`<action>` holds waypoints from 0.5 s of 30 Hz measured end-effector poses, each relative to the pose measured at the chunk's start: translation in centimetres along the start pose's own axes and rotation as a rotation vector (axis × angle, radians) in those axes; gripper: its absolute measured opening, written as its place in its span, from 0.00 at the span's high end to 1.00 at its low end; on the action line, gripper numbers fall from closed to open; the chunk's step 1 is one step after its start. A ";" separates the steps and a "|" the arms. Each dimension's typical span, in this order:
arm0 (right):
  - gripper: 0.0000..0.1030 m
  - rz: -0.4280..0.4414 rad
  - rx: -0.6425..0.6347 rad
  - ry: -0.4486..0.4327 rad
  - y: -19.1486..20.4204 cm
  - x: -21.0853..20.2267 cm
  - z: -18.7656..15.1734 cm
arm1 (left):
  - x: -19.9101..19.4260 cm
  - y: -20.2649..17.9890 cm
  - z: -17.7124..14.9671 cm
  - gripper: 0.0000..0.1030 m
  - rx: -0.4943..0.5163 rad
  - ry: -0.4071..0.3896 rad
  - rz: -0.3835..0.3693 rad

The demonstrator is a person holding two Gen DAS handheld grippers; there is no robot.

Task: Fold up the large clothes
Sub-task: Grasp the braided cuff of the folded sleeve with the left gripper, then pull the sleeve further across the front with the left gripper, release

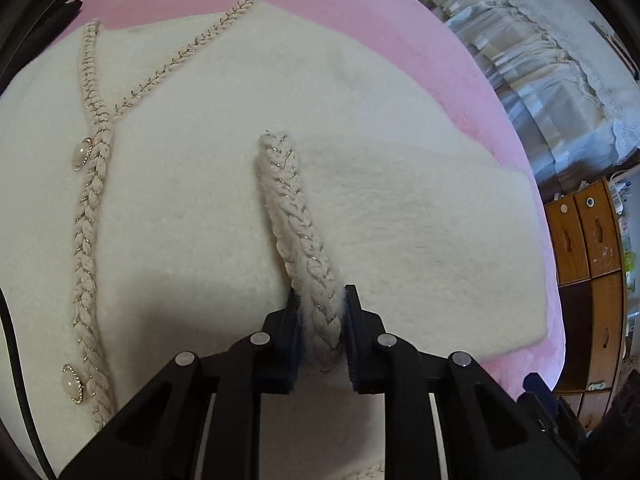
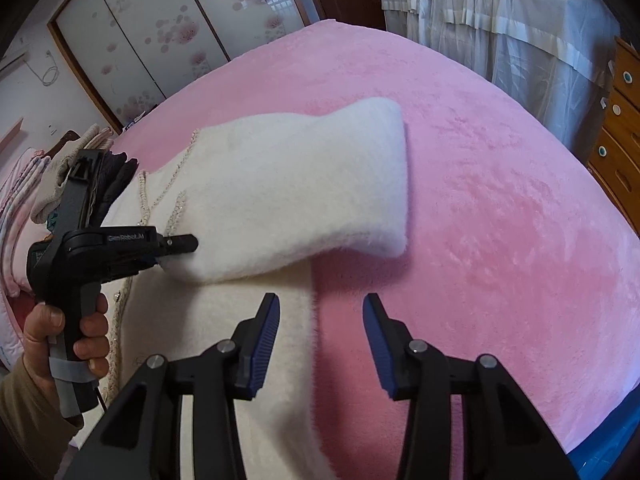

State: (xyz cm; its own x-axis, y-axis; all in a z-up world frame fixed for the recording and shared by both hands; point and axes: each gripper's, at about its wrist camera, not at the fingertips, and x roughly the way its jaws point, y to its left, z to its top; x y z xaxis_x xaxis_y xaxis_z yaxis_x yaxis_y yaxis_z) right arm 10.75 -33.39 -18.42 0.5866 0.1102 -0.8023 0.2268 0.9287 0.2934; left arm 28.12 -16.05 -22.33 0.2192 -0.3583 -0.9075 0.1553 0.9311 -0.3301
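Note:
A cream fuzzy cardigan [image 1: 192,200] with braided trim and pearl buttons lies flat on a pink bed cover [image 1: 400,32]. My left gripper [image 1: 320,300] is shut on the braided cuff [image 1: 296,216] of a sleeve and holds the sleeve folded across the body. In the right wrist view the left gripper [image 2: 176,246] pinches the sleeve [image 2: 304,184], which arches over the cardigan [image 2: 248,328]. My right gripper [image 2: 320,308] is open and empty, hovering over the cardigan's right edge and the pink cover [image 2: 500,220].
A stack of folded clothes [image 2: 24,184] sits at the bed's left edge. White curtains [image 2: 500,20] and wooden drawers [image 2: 624,132] stand at the right. A wardrobe with sliding doors [image 2: 160,32] is at the back.

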 end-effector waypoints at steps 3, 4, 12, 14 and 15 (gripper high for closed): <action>0.58 -0.019 -0.003 -0.001 -0.5 0.7 0.0 | -3.0 -1.7 1.1 0.87 0.020 -0.061 -0.030; 0.58 -0.015 -0.003 0.003 -0.6 1.2 0.2 | -4.6 -2.4 1.8 0.87 0.030 -0.100 -0.043; 0.58 0.017 -0.016 -0.035 1.1 4.1 3.0 | -16.5 -6.2 7.2 0.88 0.052 -0.370 -0.073; 0.58 0.037 -0.012 -0.036 1.8 4.8 3.7 | -19.0 -6.2 8.3 0.88 0.059 -0.434 -0.042; 0.58 0.045 -0.010 -0.040 2.2 5.1 3.8 | -20.3 -6.0 8.7 0.88 0.061 -0.468 -0.021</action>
State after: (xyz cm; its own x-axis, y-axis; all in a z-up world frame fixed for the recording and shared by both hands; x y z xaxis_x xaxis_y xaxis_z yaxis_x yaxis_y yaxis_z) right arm 17.15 -32.13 -19.89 0.6270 0.1377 -0.7667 0.1917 0.9267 0.3233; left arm 31.12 -14.97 0.33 0.6243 -0.3822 -0.6813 0.2171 0.9227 -0.3186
